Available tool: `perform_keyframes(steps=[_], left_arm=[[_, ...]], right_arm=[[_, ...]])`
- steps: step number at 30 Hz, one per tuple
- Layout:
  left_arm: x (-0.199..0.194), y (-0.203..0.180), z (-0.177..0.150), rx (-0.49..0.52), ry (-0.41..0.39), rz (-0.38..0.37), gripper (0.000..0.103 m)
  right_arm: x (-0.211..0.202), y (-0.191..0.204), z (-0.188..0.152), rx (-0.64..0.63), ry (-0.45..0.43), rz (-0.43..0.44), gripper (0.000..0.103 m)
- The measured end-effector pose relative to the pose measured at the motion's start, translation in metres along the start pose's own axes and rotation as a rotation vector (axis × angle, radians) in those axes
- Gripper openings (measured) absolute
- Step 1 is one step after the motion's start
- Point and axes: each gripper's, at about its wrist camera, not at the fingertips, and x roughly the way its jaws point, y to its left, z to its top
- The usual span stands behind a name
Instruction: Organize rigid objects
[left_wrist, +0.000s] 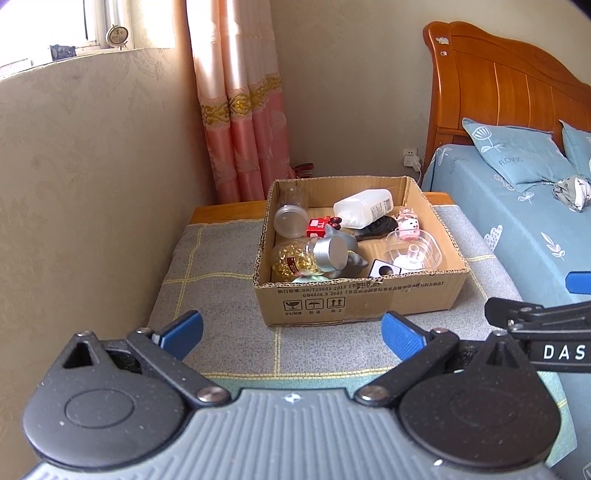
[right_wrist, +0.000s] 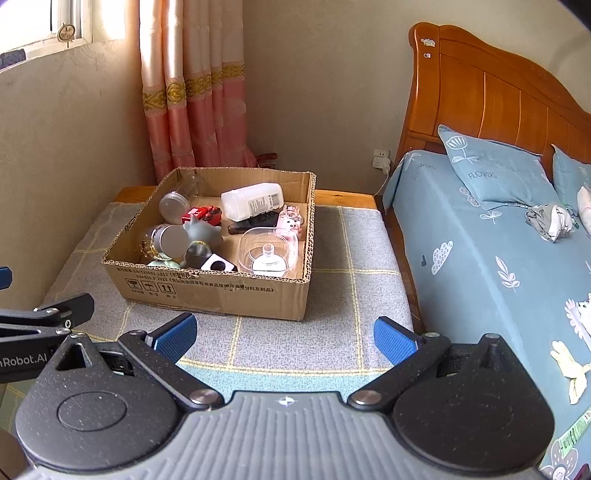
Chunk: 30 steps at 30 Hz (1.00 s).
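Observation:
A low cardboard box (left_wrist: 354, 299) (right_wrist: 221, 295) sits on a grey checked cushion. Inside lie a white plastic bottle (left_wrist: 364, 212) (right_wrist: 253, 202), a gold-filled jar with a silver lid (left_wrist: 310, 256) (right_wrist: 164, 240), a clear jar (left_wrist: 290, 216) (right_wrist: 173, 202), a red toy (left_wrist: 319, 227) (right_wrist: 201, 215), a grey figurine (right_wrist: 203, 230), a pink figure (left_wrist: 406, 225) (right_wrist: 290, 219) and a clear domed container (left_wrist: 413, 253) (right_wrist: 267, 251). My left gripper (left_wrist: 291, 334) and right gripper (right_wrist: 284, 334) hover open in front of the box, empty.
The cushion (left_wrist: 214, 266) (right_wrist: 351, 258) tops a wooden bedside table. A bed with a blue sheet (left_wrist: 517, 221) (right_wrist: 480, 240), pillows and a wooden headboard (right_wrist: 480, 85) stands to the right. A wall and a pink curtain (left_wrist: 240, 110) lie left and behind.

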Motion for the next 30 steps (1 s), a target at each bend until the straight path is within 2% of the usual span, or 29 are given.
perform_keyframes(steps=[30], left_arm=[[-0.01,-0.002,0.002,0.007,-0.028,0.016,0.102]], right_arm=[[-0.012,0.0,0.0,0.013,-0.031,-0.003,0.103]])
